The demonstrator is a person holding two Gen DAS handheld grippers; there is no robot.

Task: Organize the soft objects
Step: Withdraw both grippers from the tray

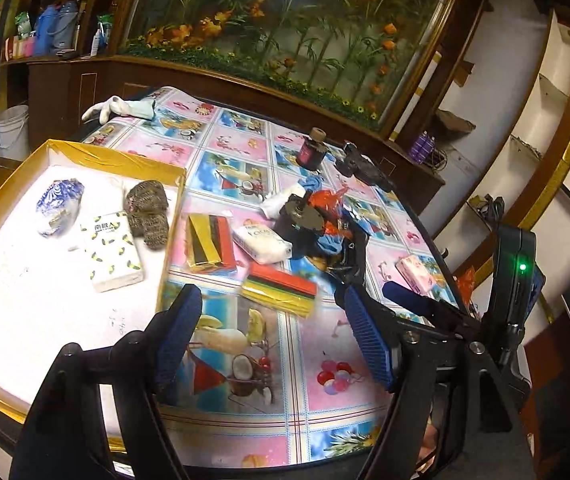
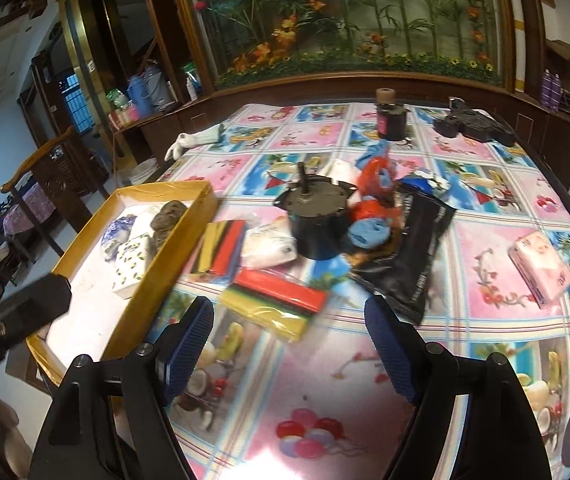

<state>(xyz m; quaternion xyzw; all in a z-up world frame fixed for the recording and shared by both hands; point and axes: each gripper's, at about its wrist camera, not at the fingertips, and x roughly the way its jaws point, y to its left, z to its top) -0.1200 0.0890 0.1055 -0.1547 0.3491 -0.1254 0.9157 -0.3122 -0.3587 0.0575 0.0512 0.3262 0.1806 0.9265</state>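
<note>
A yellow-rimmed tray (image 1: 97,151) (image 2: 181,236) at the left holds a lemon-print tissue pack (image 1: 112,253) (image 2: 131,266), a brown knitted piece (image 1: 147,213) and a blue-white wrapped bundle (image 1: 59,208). Beside the tray lie two striped sponge packs (image 1: 209,248) (image 1: 281,286) (image 2: 275,300), a white tissue pack (image 1: 263,244) (image 2: 267,246) and a pink tissue pack (image 1: 415,276) (image 2: 541,274). My left gripper (image 1: 273,332) is open and empty above the cloth. My right gripper (image 2: 291,346) is open and empty, just short of the near sponge pack; it also shows in the left wrist view (image 1: 409,294).
A black motor (image 2: 313,220) (image 1: 297,220), red and blue plastic bags (image 2: 373,200), a black pouch (image 2: 409,256), a dark jar (image 2: 391,118), a black tool (image 2: 473,124) and a white glove (image 1: 119,108) (image 2: 201,140) lie on the patterned tablecloth (image 2: 325,412). A wooden cabinet stands behind.
</note>
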